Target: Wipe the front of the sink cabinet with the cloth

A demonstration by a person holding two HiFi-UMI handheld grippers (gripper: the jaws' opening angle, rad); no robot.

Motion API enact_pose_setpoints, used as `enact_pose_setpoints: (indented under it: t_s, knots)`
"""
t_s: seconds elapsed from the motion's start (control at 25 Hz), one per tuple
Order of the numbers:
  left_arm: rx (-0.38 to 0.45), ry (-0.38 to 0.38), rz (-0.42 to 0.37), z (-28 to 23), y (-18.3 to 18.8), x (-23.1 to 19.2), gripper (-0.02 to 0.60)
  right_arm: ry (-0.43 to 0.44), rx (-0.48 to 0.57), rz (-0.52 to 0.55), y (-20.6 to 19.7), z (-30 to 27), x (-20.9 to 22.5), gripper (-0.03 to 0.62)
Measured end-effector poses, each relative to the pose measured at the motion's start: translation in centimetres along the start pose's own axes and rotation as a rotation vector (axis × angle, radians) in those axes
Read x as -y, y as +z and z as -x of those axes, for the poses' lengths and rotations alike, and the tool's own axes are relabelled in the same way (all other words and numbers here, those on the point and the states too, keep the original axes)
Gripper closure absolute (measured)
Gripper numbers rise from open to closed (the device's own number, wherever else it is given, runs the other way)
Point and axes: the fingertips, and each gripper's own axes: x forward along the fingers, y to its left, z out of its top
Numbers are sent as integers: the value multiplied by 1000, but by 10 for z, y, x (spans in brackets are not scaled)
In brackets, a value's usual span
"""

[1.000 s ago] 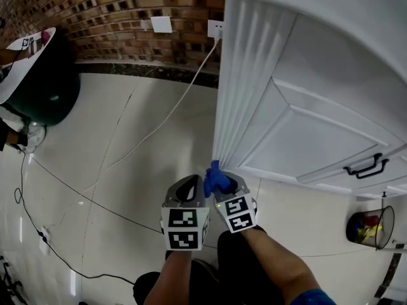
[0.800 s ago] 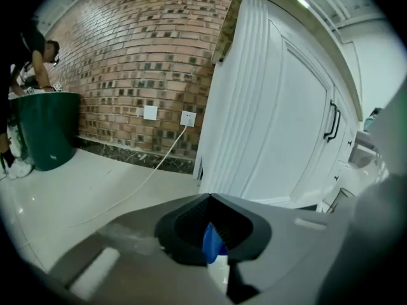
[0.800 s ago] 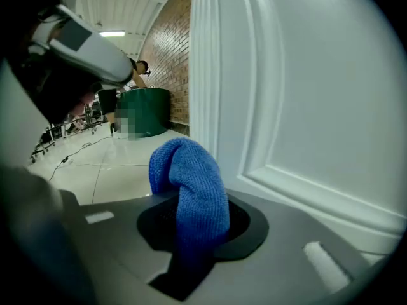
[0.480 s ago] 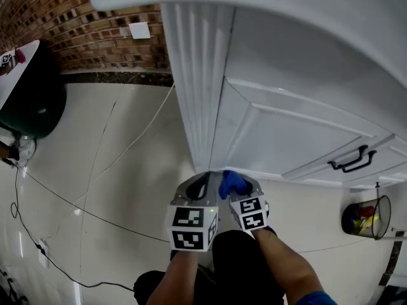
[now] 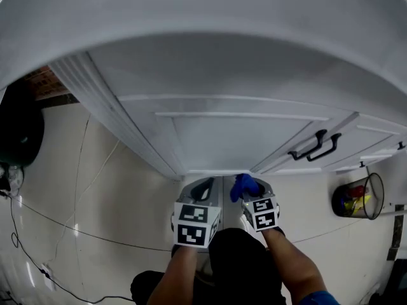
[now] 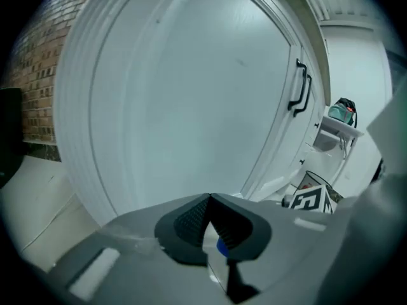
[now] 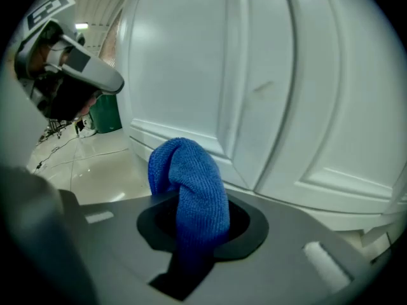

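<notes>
Left gripper (image 6: 208,202): jaws together, empty, low by the cabinet door (image 5: 222,132). Right gripper (image 7: 194,226): clamped on the blue cloth (image 7: 189,176), whose bunched tip is near the door's bottom rail; contact not discernible. Risk: with so little cloth protruding, a bare jaw scrapes the paint. Sink hidden above.

The left hand-held gripper (image 5: 202,188) and right hand-held gripper (image 5: 250,187) are grey moulded plastic with black ribbed pads (image 6: 191,221). Each carries a white cube with black square markers (image 5: 191,224). The right arm wears a blue sleeve (image 5: 313,297), and dark clothing (image 5: 238,259) shows below.
</notes>
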Motion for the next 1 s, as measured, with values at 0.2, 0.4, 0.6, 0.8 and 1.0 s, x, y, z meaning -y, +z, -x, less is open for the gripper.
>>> enact_pose_setpoints:
  t_s: [0.2, 0.4, 0.6, 0.8, 1.0]
  knots:
    - [-47, -67, -64, -27, -4, 36, 575, -71, -3, -63, -17, 20, 50, 510]
    - [-87, -125, -112, -54, -8, 73, 575, -153, 0, -139, -37, 44, 106, 510]
    - [-119, -176, -169, -86, -13, 115, 575, -259, -12, -221, -67, 74, 175, 510]
    - [-173, -245, -214, -112, -32, 165, 575, -353, -12, -293, -92, 103, 242, 510]
    - [-214, -281, -237, -125, -50, 196, 575, -428, -31, -341, -113, 120, 294, 510]
